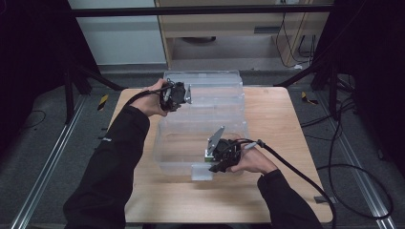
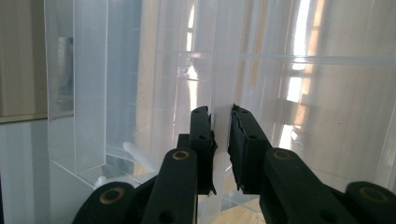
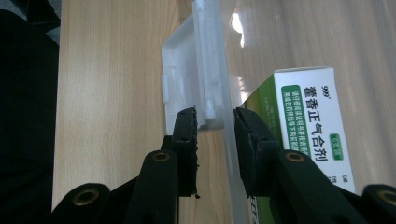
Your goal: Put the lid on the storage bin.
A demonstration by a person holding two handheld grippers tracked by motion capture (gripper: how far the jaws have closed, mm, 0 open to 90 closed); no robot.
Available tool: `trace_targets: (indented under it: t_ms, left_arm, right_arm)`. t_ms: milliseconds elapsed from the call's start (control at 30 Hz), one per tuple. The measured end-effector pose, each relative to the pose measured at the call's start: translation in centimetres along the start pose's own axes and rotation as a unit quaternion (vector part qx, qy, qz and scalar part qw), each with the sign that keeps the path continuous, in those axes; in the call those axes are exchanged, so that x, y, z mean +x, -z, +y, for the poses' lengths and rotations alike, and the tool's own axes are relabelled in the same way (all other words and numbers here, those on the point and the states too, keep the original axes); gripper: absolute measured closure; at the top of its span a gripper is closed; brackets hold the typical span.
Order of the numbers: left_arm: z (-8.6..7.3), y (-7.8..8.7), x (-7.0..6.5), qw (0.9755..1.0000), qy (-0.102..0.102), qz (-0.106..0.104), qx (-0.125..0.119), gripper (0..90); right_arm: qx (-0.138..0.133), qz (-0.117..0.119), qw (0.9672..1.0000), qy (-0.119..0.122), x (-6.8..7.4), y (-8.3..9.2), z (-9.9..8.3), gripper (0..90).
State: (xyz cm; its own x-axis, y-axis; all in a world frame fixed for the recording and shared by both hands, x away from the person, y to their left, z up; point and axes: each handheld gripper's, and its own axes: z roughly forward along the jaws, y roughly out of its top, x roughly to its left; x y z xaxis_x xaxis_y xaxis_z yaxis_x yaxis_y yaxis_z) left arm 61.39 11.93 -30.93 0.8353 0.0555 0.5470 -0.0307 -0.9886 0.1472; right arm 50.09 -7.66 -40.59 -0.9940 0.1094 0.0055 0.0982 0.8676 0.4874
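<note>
We are working at a light wooden bench (image 1: 282,119) with a clear plastic storage box (image 1: 203,138) in the middle of it and its clear lid (image 1: 210,88) just behind, at the far edge.

Our left gripper (image 1: 184,95) is up at the lid's near left part. In the left gripper view its fingers (image 2: 201,135) straddle a thin upright wall of clear plastic; the gap between them is narrow and both pads look pressed against the plastic, so we read them as clamped on the lid.

Our right gripper (image 1: 220,164) sits at the box's near wall, right beside the white latch (image 1: 201,171) that juts from the front rim. In the right gripper view its fingers (image 3: 187,140) stand either side of that rim, one outside by the latch (image 3: 187,70), one inside the box. A slim gap shows at the outer pad, so we cannot tell whether they truly press on it.

Inside the box, beside the inner finger, lies a green-and-white medicine carton (image 3: 308,116) printed with Chinese characters.
</note>
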Motion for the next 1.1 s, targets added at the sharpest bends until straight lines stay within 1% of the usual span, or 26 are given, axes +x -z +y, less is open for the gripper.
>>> trace_targets:
  t_ms: [67,100,200,267,300,400,467,567,600,633,667,700,733,833,867,933,1100]
  left_arm:
    - [0.0,0.1,-0.1,1.0,0.0,-0.002,0.0,79.5]
    - [0.0,0.2,-0.1,1.0,-0.005,0.0,0.0,79.6]
    - [0.0,0.3,-0.2,1.0,-0.004,-0.004,0.002,79.9]
    - [0.0,0.7,0.0,0.9997,0.004,-0.018,-0.012,81.7]
    - [-0.1,0.9,0.0,0.9996,0.006,-0.023,-0.013,82.6]
    - [0.0,1.0,-0.1,0.9996,0.001,-0.024,-0.013,83.7]
    - [0.0,1.1,-0.3,0.9996,0.004,-0.024,-0.015,84.1]
    - [-0.1,1.4,-0.4,0.9995,0.003,-0.025,-0.019,84.6]
    - [-0.1,1.5,-0.5,0.9992,-0.001,-0.036,-0.02,84.6]
    - [-0.1,1.6,-0.5,0.9992,-0.002,-0.035,-0.021,84.7]
    - [-0.1,1.6,-0.7,0.9991,-0.002,-0.033,-0.027,84.9]
    - [0.0,1.8,-0.8,0.9991,-0.005,-0.032,-0.027,85.0]
    - [0.0,2.0,-0.9,0.9993,-0.007,-0.03,-0.021,85.1]
    - [0.0,2.3,-1.3,0.9992,-0.009,-0.027,-0.027,85.3]
    - [0.0,2.4,-1.4,0.9992,-0.009,-0.024,-0.032,85.3]
    - [-0.1,2.7,-1.6,0.9992,-0.01,-0.026,-0.029,85.2]
    - [-0.2,3.3,-2.3,0.999,-0.013,-0.022,-0.036,85.3]
  right_arm:
    - [0.002,0.001,1.0,-0.002,0.0,0.0,0.0,70.4]
    - [0.001,0.001,1.0,-0.002,0.0,0.0,0.0,70.4]
    - [0.003,0.002,1.0,-0.003,0.1,0.0,0.0,70.4]
    - [0.003,0.002,1.0,-0.005,0.1,0.0,0.0,70.4]
    - [0.003,0.001,1.0,-0.005,0.1,0.0,0.0,70.5]
    - [0.002,0.0,1.0,-0.006,0.1,0.0,0.0,70.5]
    - [0.002,0.002,1.0,-0.009,0.1,0.0,0.0,70.5]
    - [0.002,0.001,1.0,-0.009,0.1,0.0,0.0,70.5]
    - [0.001,0.003,0.9999,-0.011,0.1,0.0,0.0,70.5]
    - [0.002,0.003,0.9999,-0.011,0.1,0.0,0.0,70.5]
    - [0.002,0.003,0.9999,-0.012,0.1,0.0,0.0,70.5]
    - [0.002,0.003,0.9999,-0.012,0.1,0.0,0.0,70.4]
    - [0.003,0.002,0.9999,-0.012,0.1,0.0,0.0,70.5]
    - [0.001,0.0,1.0,-0.009,0.2,0.0,0.0,70.5]
    - [0.001,0.002,0.9999,-0.012,0.2,0.0,0.0,70.4]
    - [0.001,0.003,0.9999,-0.012,0.1,0.0,0.0,70.5]
    - [0.002,0.001,0.9999,-0.013,0.2,0.0,0.0,70.4]
